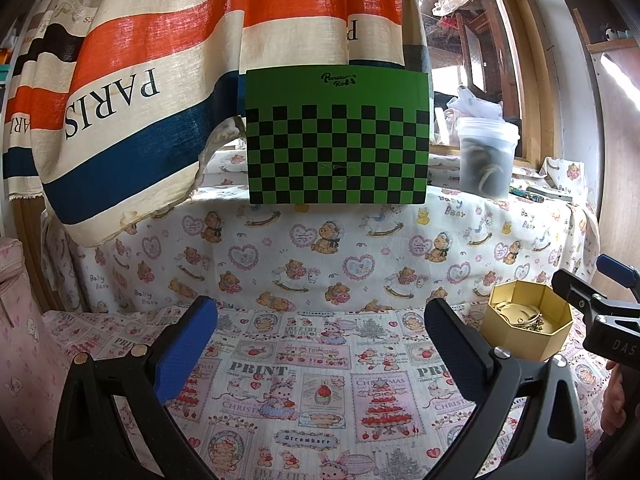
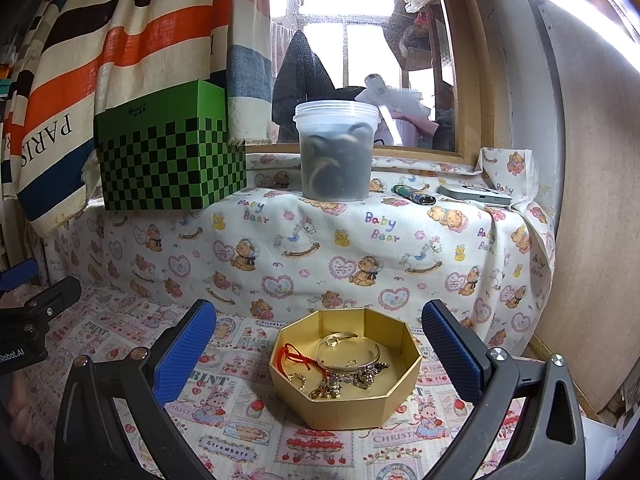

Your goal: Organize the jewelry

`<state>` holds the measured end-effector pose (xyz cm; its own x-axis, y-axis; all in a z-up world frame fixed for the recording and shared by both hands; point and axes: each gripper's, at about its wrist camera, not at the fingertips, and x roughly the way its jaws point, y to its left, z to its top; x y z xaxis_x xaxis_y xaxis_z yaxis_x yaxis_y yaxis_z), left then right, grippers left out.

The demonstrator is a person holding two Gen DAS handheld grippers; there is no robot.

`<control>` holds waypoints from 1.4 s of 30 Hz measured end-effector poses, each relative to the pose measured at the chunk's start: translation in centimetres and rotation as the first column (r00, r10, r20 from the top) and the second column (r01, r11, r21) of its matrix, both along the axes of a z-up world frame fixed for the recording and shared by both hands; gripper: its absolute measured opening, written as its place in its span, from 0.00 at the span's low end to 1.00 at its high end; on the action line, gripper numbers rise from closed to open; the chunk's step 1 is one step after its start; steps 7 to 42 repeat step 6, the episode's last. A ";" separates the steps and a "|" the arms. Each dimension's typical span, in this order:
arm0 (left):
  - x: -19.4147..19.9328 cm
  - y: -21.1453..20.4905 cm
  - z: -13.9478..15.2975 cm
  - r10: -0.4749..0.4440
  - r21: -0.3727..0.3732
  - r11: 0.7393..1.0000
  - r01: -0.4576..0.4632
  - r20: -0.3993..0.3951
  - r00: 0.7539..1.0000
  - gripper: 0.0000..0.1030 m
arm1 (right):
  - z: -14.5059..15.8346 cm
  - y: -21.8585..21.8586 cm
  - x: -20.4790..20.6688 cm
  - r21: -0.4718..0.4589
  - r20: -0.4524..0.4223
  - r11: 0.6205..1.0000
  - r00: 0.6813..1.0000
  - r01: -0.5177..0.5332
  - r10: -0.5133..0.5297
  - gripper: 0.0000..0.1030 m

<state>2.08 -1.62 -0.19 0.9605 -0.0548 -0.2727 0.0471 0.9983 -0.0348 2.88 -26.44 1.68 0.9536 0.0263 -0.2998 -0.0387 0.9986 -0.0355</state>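
Observation:
A gold octagonal box sits on the printed cloth, straight ahead of my right gripper, which is open with the box between and just beyond its blue-padded fingers. Inside lie a gold bangle, a red cord bracelet and a tangle of small gold charms. In the left wrist view the same gold box stands at the right, beyond my left gripper. That gripper is open over bare cloth with nothing between its fingers. The right gripper's body shows at the left view's right edge.
A raised ledge draped in bear-print cloth runs across the back. On it stand a green checkered box, a lidded translucent tub, a lighter and a flat grey device. A striped curtain hangs left; a wooden panel stands right.

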 end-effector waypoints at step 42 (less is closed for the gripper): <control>0.0 0.0 0.0 0.001 0.000 1.000 -0.001 0.000 1.000 1.00 | 0.0 0.0 0.0 -0.001 -0.001 1.000 1.000 -0.001 0.001 1.00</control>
